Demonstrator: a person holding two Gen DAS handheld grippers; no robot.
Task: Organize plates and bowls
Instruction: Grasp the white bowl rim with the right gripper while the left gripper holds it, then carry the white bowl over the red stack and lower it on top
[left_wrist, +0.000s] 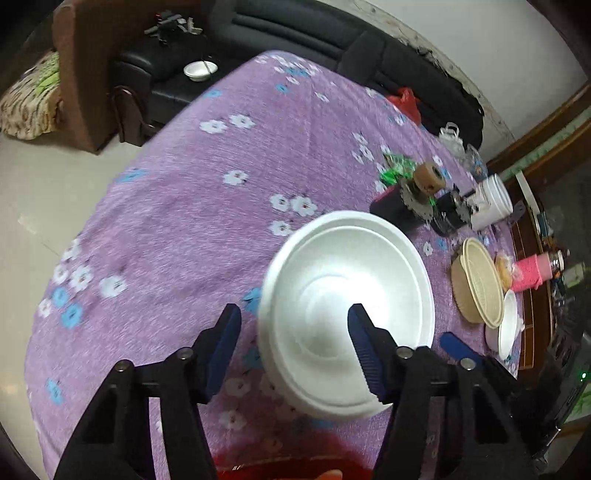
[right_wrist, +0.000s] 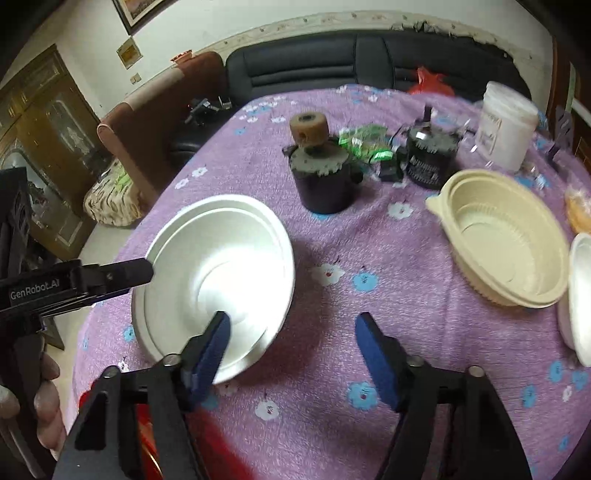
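A white foam bowl (left_wrist: 347, 314) sits nested on a white foam plate on the purple flowered tablecloth (left_wrist: 184, 206); it also shows in the right wrist view (right_wrist: 218, 277). My left gripper (left_wrist: 293, 343) is open, its jaws straddling the bowl's near left rim. My right gripper (right_wrist: 291, 350) is open and empty, its left finger over the bowl's near right rim. A beige plastic bowl (right_wrist: 506, 240) and a white foam bowl (right_wrist: 580, 295) sit to the right; both show in the left wrist view, the beige bowl (left_wrist: 480, 284) beside the white one (left_wrist: 508, 325).
Two black cans with toothed lids (right_wrist: 323, 177) (right_wrist: 430, 155), a brown roll (right_wrist: 308, 127), green wrappers (right_wrist: 364, 142) and a white tub (right_wrist: 504, 123) stand at the far side. A black sofa (right_wrist: 369, 59) lies behind the table. Another white bowl (left_wrist: 200, 70) rests on the sofa.
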